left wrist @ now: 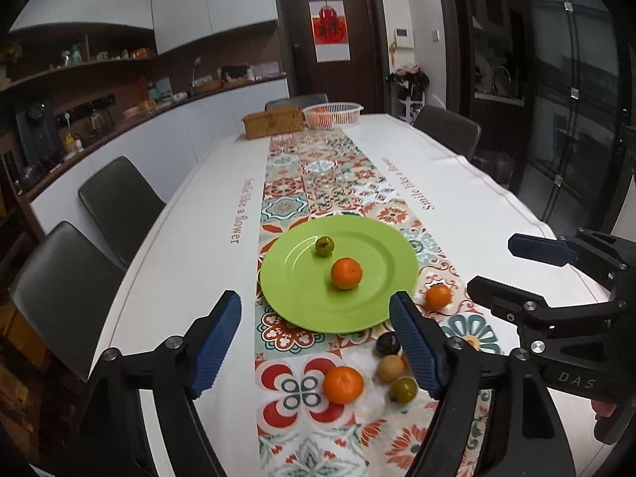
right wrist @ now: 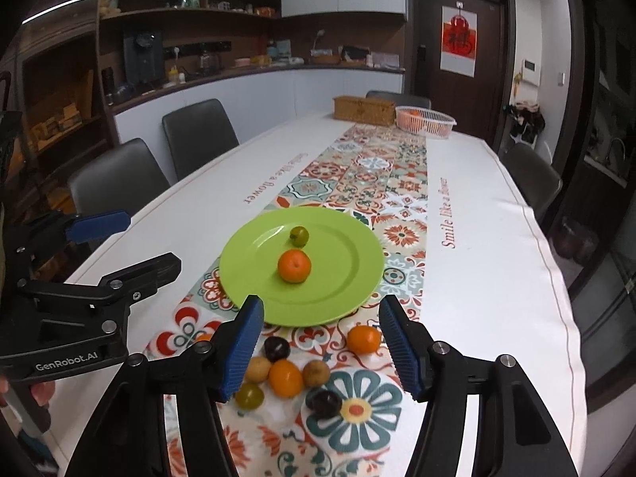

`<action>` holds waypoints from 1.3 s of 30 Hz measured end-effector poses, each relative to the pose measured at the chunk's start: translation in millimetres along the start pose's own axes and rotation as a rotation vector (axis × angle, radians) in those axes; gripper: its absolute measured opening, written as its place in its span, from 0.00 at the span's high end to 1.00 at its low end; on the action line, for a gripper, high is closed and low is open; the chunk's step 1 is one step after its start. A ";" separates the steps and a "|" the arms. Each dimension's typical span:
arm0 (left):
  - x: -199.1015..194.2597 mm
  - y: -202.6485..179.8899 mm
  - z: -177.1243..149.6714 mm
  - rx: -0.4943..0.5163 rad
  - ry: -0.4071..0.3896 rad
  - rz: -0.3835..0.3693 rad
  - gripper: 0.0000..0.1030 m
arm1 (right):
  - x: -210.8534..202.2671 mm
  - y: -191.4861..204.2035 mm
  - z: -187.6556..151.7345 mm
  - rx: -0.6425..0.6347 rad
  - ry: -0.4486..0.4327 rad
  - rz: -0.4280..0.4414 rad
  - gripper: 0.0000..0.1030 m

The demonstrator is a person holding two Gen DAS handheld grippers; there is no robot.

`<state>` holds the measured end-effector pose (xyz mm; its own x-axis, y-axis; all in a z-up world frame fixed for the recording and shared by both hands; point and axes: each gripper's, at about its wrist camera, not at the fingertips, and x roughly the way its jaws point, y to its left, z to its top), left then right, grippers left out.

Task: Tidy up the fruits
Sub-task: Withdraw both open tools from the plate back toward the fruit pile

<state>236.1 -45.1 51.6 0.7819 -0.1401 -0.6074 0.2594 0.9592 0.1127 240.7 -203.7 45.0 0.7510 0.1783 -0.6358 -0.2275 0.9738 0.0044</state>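
Two fruits, an orange and a green one at its 12 o'clock, sit on the green plate; both the left hand-held gripper and right hand-held gripper hover open, empty.

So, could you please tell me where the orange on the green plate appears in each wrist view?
Left wrist view: the orange on the plate lies slightly right of centre, near the plate's middle.
Right wrist view: the same orange lies slightly left of centre.
Shared landmark: the small green fruit just behind it.
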 end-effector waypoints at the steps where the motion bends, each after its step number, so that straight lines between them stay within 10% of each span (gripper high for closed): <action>1: -6.6 -2.7 -2.1 0.000 -0.010 0.004 0.20 | -3.6 0.1 -1.4 0.000 -0.004 0.001 0.40; 22: -21.8 -43.6 -57.6 0.020 -0.045 -0.036 0.14 | -39.1 -5.5 -59.6 -0.055 -0.042 -0.014 0.35; 39: 20.8 -58.0 -96.6 0.033 0.050 -0.170 0.38 | 1.1 -4.8 -94.5 -0.124 0.025 0.013 0.36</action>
<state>182.6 -79.9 -43.5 0.6962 -0.2865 -0.6582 0.4046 0.9140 0.0301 184.0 -221.6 -28.7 0.7323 0.1854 -0.6552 -0.3130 0.9462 -0.0821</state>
